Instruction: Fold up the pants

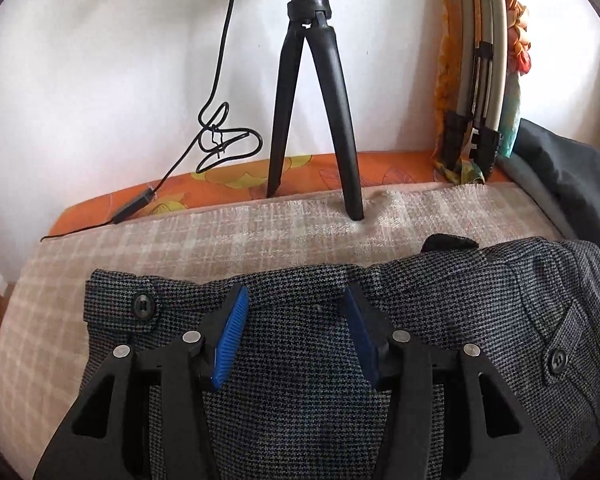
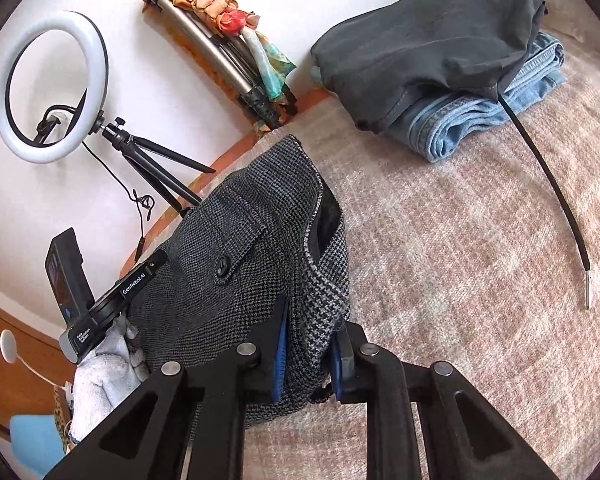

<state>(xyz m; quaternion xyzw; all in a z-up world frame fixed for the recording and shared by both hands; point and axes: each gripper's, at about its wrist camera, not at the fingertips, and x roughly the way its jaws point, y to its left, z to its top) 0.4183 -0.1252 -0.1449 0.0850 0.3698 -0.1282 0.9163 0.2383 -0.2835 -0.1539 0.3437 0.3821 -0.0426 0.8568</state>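
The houndstooth pants (image 1: 300, 360) lay bunched on the plaid blanket (image 1: 220, 236) covering the bed. The left gripper (image 1: 296, 332) hovered over the waistband, blue pads spread wide — released. The right gripper (image 2: 310, 360) was clenched on a fold of the pants — near a stack of folded jeans (image 2: 480, 116).

Domestic room, likely a bedroom used for filming. Evidence: bed (image 2: 480, 260) with pink checked blanket and orange floral sheet (image 1: 228, 184) against white wall; folded jeans (image 2: 492, 120) stacked on it; ring light (image 2: 52, 88) on a small tripod (image 1: 312, 112); wooden furniture (image 2: 20, 344) alongside.
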